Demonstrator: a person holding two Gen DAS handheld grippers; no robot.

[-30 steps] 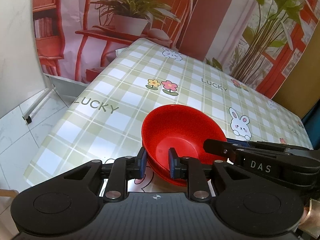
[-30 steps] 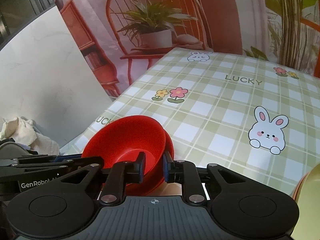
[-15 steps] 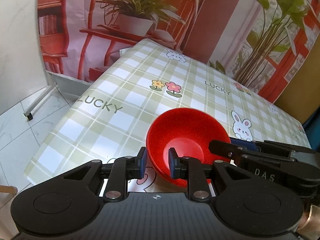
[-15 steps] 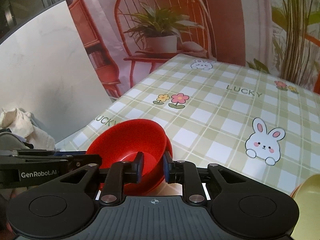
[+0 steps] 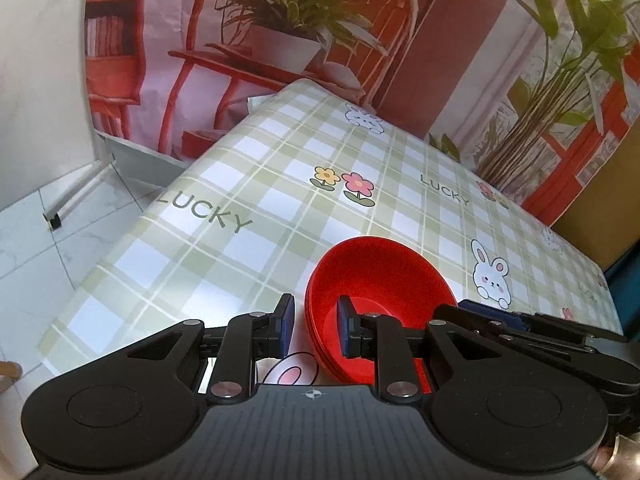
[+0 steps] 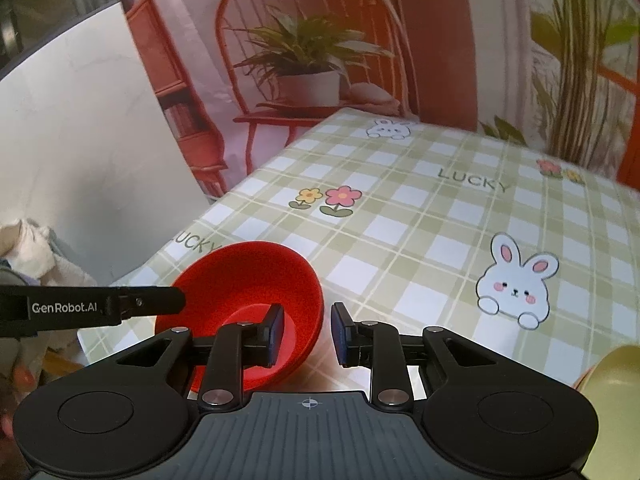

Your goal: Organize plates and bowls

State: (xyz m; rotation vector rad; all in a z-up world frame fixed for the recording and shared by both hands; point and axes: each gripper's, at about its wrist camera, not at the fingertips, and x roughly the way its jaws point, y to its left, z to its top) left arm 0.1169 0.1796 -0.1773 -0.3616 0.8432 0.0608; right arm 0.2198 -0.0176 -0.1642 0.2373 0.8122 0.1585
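Two hand-held grippers straddle opposite sides of one red bowl stack (image 5: 376,280), and both stand with their jaws parted, neither pad pressing the rim. The left hand-held gripper (image 5: 316,326) has its right pad inside the bowl and its left pad outside the wall, with a clear gap on the outer side; the right hand-held gripper (image 6: 306,330) mirrors that, its left pad dipped into the bowl and its right pad outside and apart from the wall. Judging by this stance, the bowl has been set down and let go, a two-sided hold serving to lower it level onto what sits beneath. From the left wrist view, layered rims at the near-left edge suggest at least one more red dish nested under it, though how many I cannot tell. The stack rests on the tabletop (image 5: 248,184) directly ahead of both tools, near its close edge. A pale yellow dish (image 6: 616,392) shows just right of the right tool, likely the next piece to sort. The tabletop wears a green-and-white checked cloth printed with rabbits, flowers and the word LUCKY. Beyond it hangs a printed backdrop (image 6: 320,40) of a red chair and potted plants; pale tiled floor (image 5: 40,248) lies to the left.
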